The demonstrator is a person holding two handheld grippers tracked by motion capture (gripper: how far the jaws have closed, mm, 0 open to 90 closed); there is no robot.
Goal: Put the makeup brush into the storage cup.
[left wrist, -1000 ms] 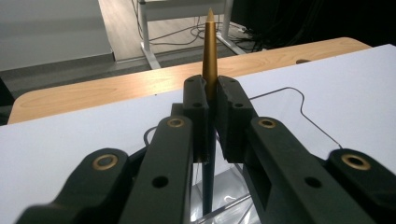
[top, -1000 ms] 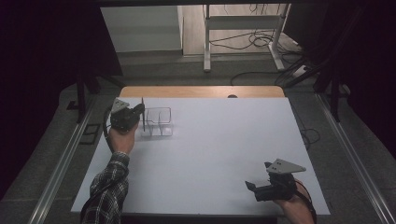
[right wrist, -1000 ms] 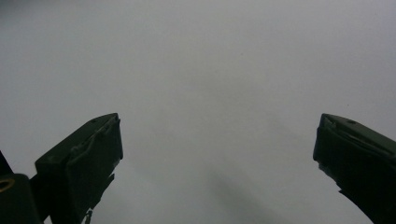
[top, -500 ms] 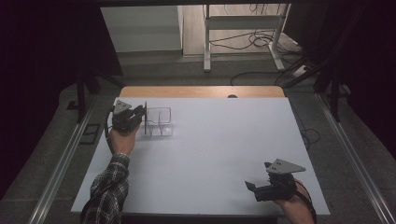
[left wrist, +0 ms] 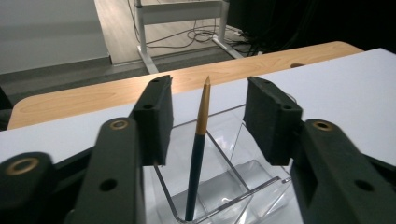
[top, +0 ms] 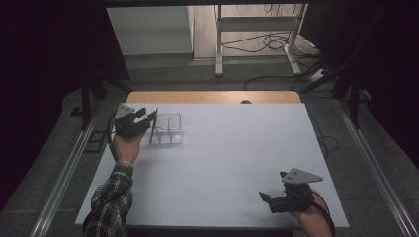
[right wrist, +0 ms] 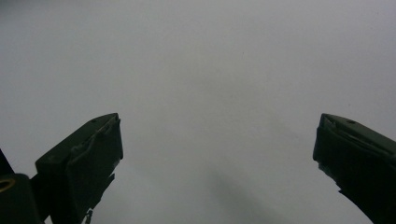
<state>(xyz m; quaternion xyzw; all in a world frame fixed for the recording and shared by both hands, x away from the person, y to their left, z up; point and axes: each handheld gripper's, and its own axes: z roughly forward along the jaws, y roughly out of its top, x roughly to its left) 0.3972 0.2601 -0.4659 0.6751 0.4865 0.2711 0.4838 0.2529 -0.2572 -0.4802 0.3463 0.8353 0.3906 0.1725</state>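
Now your left gripper (top: 148,121) hovers released around the pencil (left wrist: 198,149) standing in the clear organizer (top: 168,129) near the desk's (top: 232,148) far left corner; your right gripper (top: 274,195) rests released at the near right corner.

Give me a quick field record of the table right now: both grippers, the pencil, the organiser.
left gripper: open, jaws either side of the pencil, not touching it
pencil: standing tilted in the clear organiser, tip up
clear organiser: far left part of the white table, compartments otherwise look bare
right gripper: open, holds nothing, near right corner above bare table
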